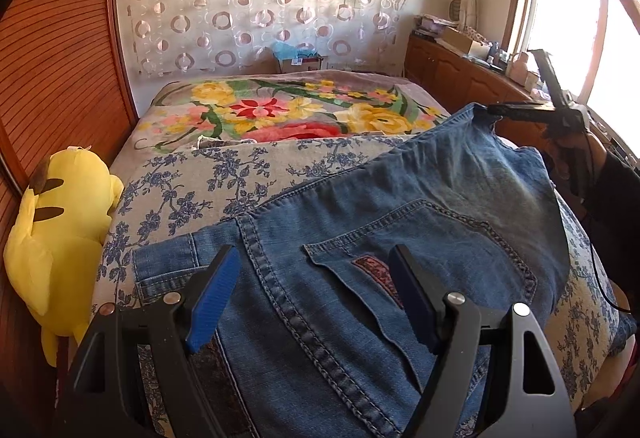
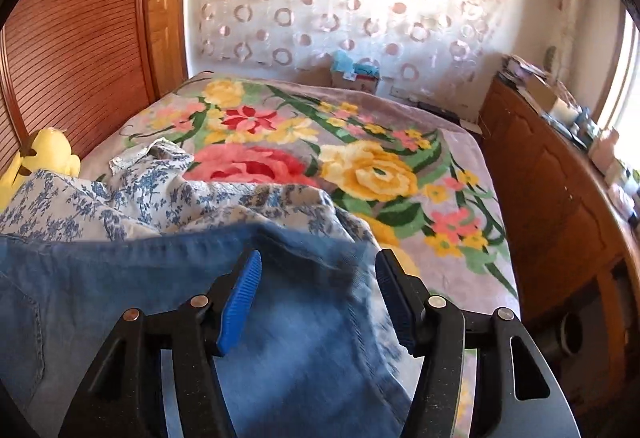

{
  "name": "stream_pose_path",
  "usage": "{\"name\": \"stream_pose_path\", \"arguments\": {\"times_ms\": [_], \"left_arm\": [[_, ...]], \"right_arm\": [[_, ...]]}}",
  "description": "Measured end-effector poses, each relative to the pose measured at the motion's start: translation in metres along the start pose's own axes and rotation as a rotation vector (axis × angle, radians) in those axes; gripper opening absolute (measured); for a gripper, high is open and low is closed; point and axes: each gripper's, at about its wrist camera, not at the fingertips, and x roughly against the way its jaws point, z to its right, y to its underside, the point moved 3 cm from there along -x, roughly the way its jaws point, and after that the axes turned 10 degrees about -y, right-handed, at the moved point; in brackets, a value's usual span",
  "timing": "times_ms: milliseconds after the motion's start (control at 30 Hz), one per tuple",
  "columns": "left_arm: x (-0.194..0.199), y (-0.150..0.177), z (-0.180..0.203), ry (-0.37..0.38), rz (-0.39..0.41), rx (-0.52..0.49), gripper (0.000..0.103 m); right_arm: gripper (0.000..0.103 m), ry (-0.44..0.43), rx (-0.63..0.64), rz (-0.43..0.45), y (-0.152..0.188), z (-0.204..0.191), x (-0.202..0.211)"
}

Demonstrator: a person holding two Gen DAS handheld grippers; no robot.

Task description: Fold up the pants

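While laid seat-up across a blue-flowered sheet (image 1: 192,190) on the bed, blue denim pants (image 1: 400,182) pictured mid-task, waistband at the near left, stitched back pocket (image 1: 448,238) facing up, far corner lifted off the bedding toward the right. Hovering just above the seat, the left gripper (image 1: 314,250), blue pads parted wide to either side of the pocket's near edge, released and clasping nothing. At the raised corner, the right gripper (image 1: 514,80), carried by a hand (image 1: 572,154) in a dark sleeve (image 1: 616,190); fingers splayed in a V, the lower one touching the denim edge, the upper one well clear of it. From that gripper's own camera, pads likewise apart, with blurred denim lying between and beneath them but not pinched. Beyond the pants, a bright floral blanket (image 1: 288,110) over the far half of the bed, red, yellow and pink blooms on grey. Against the slatted wooden panel (image 1: 60,58) at the left, a yellow plush toy (image 1: 60,218) lying beside the sheet. Along the right wall, a wooden cabinet (image 1: 452,74) crowded with boxes and bottles under a sunlit window (image 1: 560,18). Behind the bed, wallpaper with a ring pattern.
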Motion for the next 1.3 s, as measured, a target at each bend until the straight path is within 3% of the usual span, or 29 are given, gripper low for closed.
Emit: {"name": "stream_pose_path", "arguments": {"times_ms": [333, 500, 733, 800, 867, 1100, 1300], "left_arm": [[0.005, 0.002, 0.009, 0.010, 0.007, -0.012, 0.077], [0.005, 0.004, 0.013, 0.013, 0.004, -0.009, 0.077], [0.008, 0.011, 0.015, 0.012, -0.001, -0.004, 0.077], [0.010, 0.013, 0.014, 0.010, -0.002, -0.001, 0.077], [0.012, 0.014, 0.012, 0.008, -0.002, 0.002, 0.077], [0.022, 0.017, 0.006, -0.001, 0.013, 0.011, 0.077], [0.028, 0.018, -0.002, -0.013, 0.029, 0.025, 0.077]], "right_arm": [[0.062, -0.008, -0.084, -0.056, 0.071, 0.025, 0.060], [0.062, -0.026, -0.134, -0.092, 0.100, 0.032, 0.062], [0.062, -0.101, -0.251, -0.093, 0.102, 0.051, 0.048], [0.044, -0.110, -0.257, -0.084, 0.100, 0.051, 0.049], [0.008, -0.102, -0.236, -0.067, 0.091, 0.043, 0.055], [0.005, -0.061, -0.175, 0.068, 0.089, 0.042, 0.113], [0.005, -0.017, -0.184, -0.046, 0.134, 0.051, 0.105]]}}
